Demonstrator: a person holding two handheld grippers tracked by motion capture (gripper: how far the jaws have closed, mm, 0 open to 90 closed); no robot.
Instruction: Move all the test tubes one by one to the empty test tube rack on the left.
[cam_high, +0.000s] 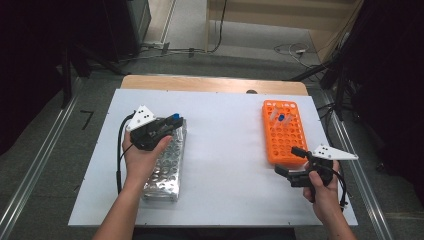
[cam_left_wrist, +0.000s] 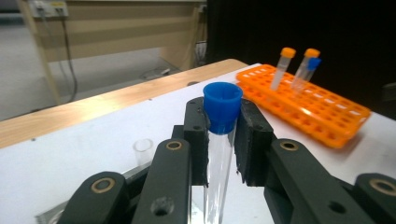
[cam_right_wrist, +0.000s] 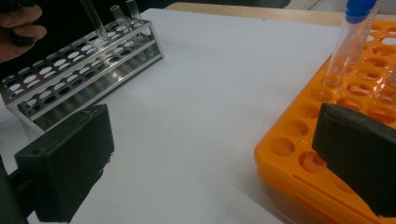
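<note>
The fingers (cam_left_wrist: 196, 135) of the left gripper (cam_left_wrist: 223, 140) are being pressed against a blue-capped tube (cam_left_wrist: 222, 121), held over the metal rack (cam_high: 167, 162) at nine o'clock. The right gripper (cam_high: 290, 160) is being held wide apart, empty, beside the orange rack (cam_high: 282, 135) at three o'clock.

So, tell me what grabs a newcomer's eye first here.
The bright orange rack at the table's right side, with a few capped tubes standing at its far end. Then the blue-capped tube clamped in the left gripper, over the metal rack at the table's left side. The right gripper hangs open beside the orange rack.
</note>
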